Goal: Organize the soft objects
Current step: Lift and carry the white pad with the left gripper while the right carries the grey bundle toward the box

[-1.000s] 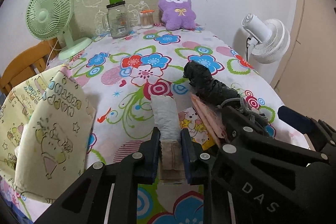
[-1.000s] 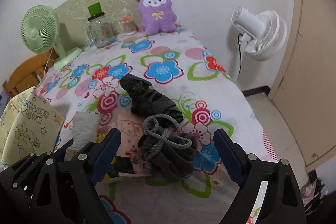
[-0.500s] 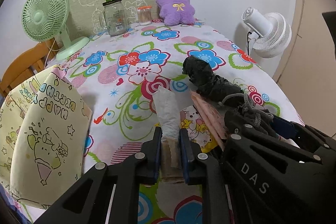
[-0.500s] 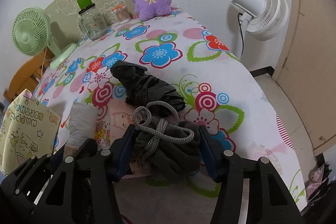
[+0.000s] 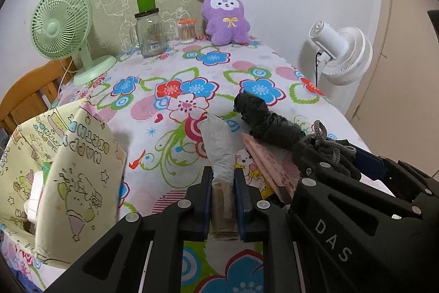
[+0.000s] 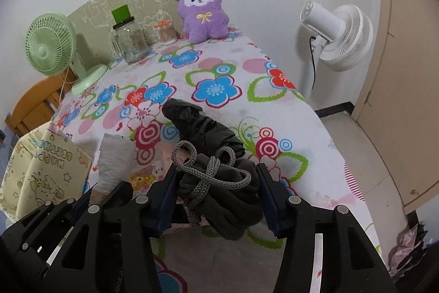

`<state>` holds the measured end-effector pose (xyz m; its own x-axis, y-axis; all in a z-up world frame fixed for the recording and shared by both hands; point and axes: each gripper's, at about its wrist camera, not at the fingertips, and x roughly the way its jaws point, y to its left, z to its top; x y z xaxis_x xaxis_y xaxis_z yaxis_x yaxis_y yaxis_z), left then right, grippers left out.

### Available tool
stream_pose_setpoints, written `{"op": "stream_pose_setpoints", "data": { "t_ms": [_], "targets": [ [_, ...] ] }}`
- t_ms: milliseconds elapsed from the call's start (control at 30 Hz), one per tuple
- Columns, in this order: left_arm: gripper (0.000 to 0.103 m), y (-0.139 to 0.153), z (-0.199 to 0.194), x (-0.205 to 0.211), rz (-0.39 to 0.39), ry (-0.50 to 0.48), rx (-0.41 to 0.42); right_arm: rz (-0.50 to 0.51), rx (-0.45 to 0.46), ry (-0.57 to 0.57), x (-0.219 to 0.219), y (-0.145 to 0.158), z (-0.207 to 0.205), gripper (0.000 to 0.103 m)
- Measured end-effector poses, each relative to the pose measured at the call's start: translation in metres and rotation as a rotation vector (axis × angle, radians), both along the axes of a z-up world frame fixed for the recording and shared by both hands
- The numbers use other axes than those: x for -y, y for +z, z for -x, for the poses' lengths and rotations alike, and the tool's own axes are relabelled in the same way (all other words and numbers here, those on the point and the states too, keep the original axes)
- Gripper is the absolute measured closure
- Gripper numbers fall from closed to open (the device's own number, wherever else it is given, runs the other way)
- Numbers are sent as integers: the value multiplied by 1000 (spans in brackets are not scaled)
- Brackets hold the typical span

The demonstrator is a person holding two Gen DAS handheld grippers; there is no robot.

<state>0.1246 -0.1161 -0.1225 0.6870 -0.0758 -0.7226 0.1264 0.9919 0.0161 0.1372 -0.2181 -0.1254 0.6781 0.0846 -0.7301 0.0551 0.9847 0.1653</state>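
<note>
My left gripper (image 5: pixel 222 180) is shut on a rolled white cloth (image 5: pixel 219 147) with a tan end, lifted off the flowered tablecloth (image 5: pixel 153 144); it also shows in the right wrist view (image 6: pixel 114 161). My right gripper (image 6: pixel 216 191) is shut on a dark grey bundle with a knitted cord (image 6: pixel 219 183), seen in the left wrist view (image 5: pixel 326 147) too. A black rolled bundle (image 6: pixel 200 125) lies just beyond it. A yellow cartoon-print fabric bag (image 5: pixel 63 172) stands open at the left.
A pink printed cloth (image 5: pixel 263 164) lies under the bundles. At the back stand a green fan (image 5: pixel 63 26), a glass jar (image 5: pixel 149 35), a cotton-swab pot (image 5: pixel 187 30) and a purple plush (image 5: pixel 226 17). A white fan (image 5: pixel 343 54) stands off the table's right edge.
My right gripper has closed on the grey corded bundle and lifted it. My left gripper has raised the white cloth a little, still shut on it.
</note>
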Motion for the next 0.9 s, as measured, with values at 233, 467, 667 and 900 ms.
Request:
{"op": "stream_pose_setpoints", "data": {
  "t_ms": [233, 467, 667, 900],
  "targets": [
    [91, 16, 8, -3, 15, -10, 20, 9, 40, -4, -2, 20, 11, 46],
    [91, 34, 18, -6, 27, -18, 48, 18, 87, -3, -4, 42, 24, 46],
    [91, 49, 29, -7, 39, -44, 76, 20, 124, 7, -9, 59, 36, 46],
    [91, 66, 38, -13, 47, -51, 104, 29, 158, 10, -15, 79, 45, 46]
  ]
}}
